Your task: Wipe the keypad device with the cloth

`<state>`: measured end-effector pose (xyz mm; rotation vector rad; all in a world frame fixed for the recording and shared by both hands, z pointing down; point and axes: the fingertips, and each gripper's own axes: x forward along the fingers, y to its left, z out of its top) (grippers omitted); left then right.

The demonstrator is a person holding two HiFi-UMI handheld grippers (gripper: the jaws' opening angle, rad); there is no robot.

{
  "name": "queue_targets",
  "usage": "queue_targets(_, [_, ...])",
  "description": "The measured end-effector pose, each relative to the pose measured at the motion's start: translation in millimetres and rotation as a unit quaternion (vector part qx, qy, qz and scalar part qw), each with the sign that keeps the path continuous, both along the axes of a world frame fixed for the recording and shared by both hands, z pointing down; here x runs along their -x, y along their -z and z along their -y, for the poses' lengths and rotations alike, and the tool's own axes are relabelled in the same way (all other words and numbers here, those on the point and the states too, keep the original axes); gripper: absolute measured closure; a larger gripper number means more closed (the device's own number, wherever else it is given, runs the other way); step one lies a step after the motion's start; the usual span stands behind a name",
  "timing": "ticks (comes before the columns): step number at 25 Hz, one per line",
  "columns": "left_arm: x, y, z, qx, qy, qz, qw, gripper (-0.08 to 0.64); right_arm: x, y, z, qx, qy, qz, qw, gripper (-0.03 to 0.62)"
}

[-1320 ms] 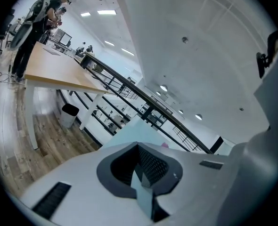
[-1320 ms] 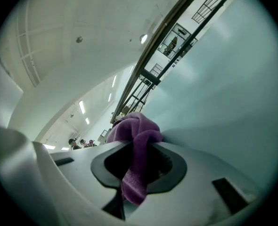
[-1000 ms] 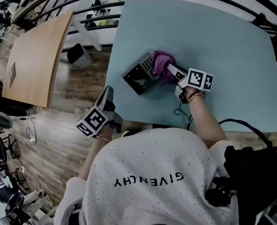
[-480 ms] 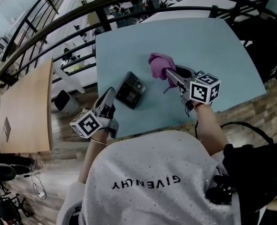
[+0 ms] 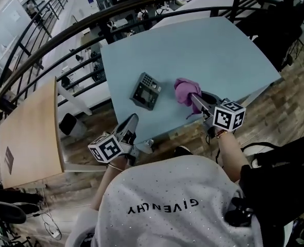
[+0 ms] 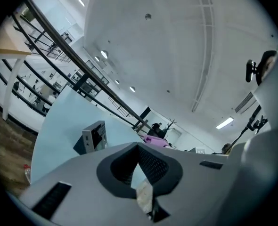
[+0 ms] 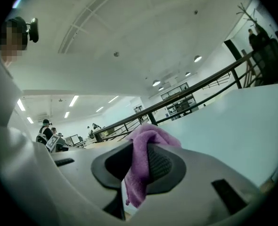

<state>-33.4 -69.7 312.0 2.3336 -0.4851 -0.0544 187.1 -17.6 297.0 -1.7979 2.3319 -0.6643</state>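
The grey keypad device (image 5: 146,90) lies on the light blue table (image 5: 219,45) near its left front corner, screen end toward me. It also shows in the left gripper view as the keypad device (image 6: 93,136), standing apart from the jaws. My right gripper (image 5: 193,99) is shut on the purple cloth (image 5: 183,90), held just right of the device and apart from it. In the right gripper view the cloth (image 7: 141,166) hangs pinched between the right gripper (image 7: 140,147) pads. My left gripper (image 5: 132,120) hovers off the table's front edge; the left gripper (image 6: 138,147) is shut on nothing.
A dark railing (image 5: 64,35) runs behind and left of the table. A wooden tabletop (image 5: 28,133) stands at the far left, with plank floor (image 5: 85,163) between. The table's front edge (image 5: 167,133) is close to my body.
The right gripper has pulled the cloth off the keypad device and to the right. The device now lies bare. The left gripper stays off the table's front edge.
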Motion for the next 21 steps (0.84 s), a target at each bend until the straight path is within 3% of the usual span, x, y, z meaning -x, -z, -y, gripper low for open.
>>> queue_targets(8, [59,-4,-51,0.001,-0.018,0.001,0.9998,0.56,47,-12,-74,0.02,-0.057,-0.002,0.998,0.525])
queue_targets(16, [70,-15,-73,0.02,-0.029,0.004,0.9994,0.56,67,-23,-97,0.036,-0.069,-0.011,0.997,0.525])
queue_targets(21, [69,-13,-70,0.013,-0.024,0.012,0.9996,0.56,64,-20,-97,0.037,-0.074,-0.02,0.996,0.525])
